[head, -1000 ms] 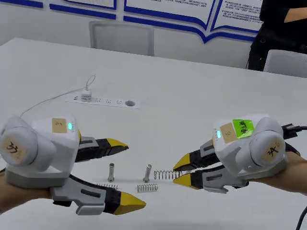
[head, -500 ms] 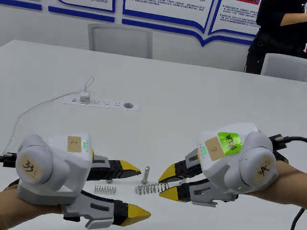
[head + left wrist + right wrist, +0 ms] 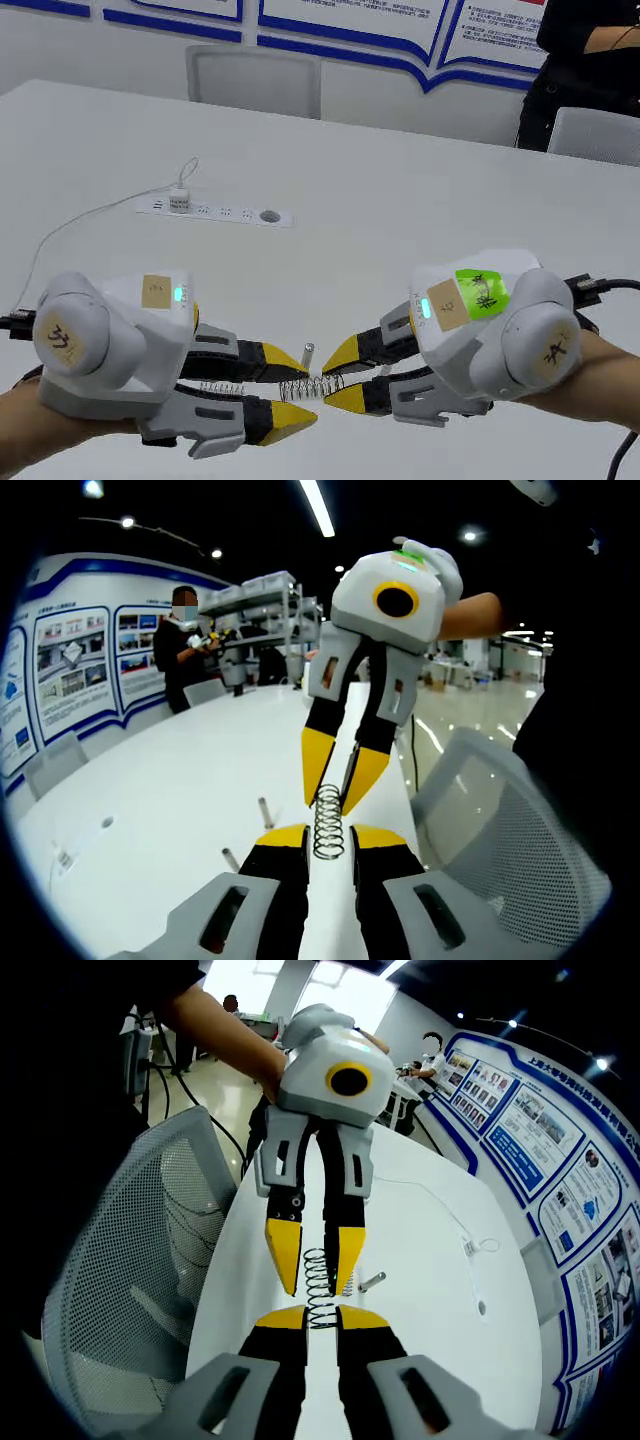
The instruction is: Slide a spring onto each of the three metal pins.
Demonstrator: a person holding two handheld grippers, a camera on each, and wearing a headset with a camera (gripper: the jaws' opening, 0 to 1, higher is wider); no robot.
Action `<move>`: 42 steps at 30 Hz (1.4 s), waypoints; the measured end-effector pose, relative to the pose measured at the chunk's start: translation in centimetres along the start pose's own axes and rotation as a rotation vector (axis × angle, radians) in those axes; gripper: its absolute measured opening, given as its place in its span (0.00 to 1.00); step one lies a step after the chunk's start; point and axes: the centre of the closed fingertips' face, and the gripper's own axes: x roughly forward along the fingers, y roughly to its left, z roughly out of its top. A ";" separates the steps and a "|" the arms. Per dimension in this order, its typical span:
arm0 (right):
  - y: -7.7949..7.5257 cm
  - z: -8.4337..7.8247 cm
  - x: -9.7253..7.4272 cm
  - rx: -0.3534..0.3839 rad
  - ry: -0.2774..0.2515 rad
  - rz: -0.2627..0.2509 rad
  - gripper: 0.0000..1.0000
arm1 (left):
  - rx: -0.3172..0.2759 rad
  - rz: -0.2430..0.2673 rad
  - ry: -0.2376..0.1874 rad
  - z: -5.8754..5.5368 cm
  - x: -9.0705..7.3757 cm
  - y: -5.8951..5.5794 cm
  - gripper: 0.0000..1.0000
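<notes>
Pinching a light, squashy-looking spring [image 3: 312, 387] by one end in right gripper [image 3: 338, 378], left gripper [image 3: 308, 392] narrow round the other, contact unclear.

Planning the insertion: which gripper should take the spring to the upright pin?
Probably right: the right gripper clamps the spring by its end, upright pin close beside; left gripper has an unclear grip.

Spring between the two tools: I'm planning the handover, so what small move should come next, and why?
Probably close the left tool firmly on its end of the spring. The spring spans tip to tip, the right tool grips the far end, and whether the left jaws already pinch it is unclear. The upright pin behind stands bare.
</notes>
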 end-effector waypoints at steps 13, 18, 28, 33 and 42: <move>-1.6 0.2 -0.4 0.009 -0.016 -0.039 0.11 | 0.126 0.043 0.014 0.7 0.2 1.6 0.10; -2.5 0.1 -0.6 0.026 -0.024 -0.059 0.12 | 0.158 0.044 0.022 1.3 0.4 2.2 0.10; -3.6 -0.4 -0.8 0.086 -0.058 -0.084 0.16 | 0.177 0.050 0.036 1.3 -0.1 3.1 0.10; -3.7 0.2 -0.8 0.147 -0.095 -0.066 0.14 | 0.183 0.042 0.027 1.8 -0.1 3.0 0.10; -3.8 0.6 -1.3 0.227 -0.146 -0.054 0.12 | 0.184 0.028 -0.004 2.8 -0.2 2.7 0.10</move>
